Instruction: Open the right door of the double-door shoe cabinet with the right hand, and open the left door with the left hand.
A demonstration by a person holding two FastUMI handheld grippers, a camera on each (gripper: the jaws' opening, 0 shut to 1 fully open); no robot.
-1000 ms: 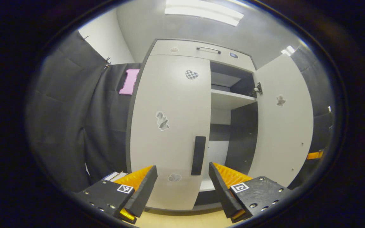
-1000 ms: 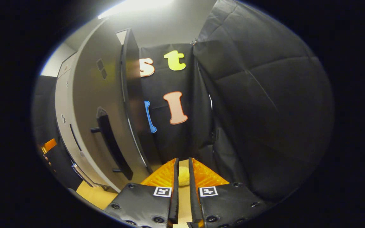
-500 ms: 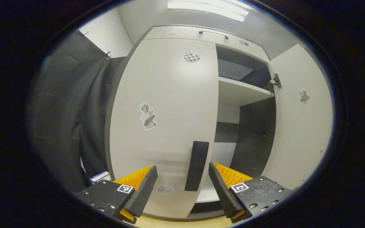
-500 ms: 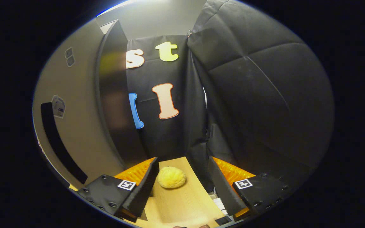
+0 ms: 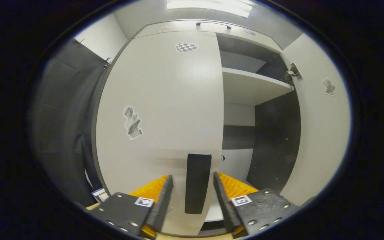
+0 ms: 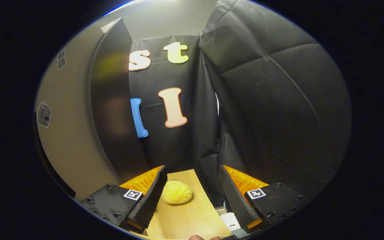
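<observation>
Handle (image 5: 197, 182) sits between the released left hand-held gripper (image 5: 190, 196); right hand-held gripper (image 6: 190, 191), released, faces a sponge (image 6: 177, 192).

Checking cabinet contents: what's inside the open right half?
Through the open right side, a bare shelf sits up top, dark side wall below, nothing on what shows. The left half stays hidden behind the closed left door; the bottom is partly blocked by the left claw.

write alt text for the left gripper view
The left gripper is open, its fingers on either side of the black handle of the closed left door. The right door stands open, showing a shelf.
</observation>
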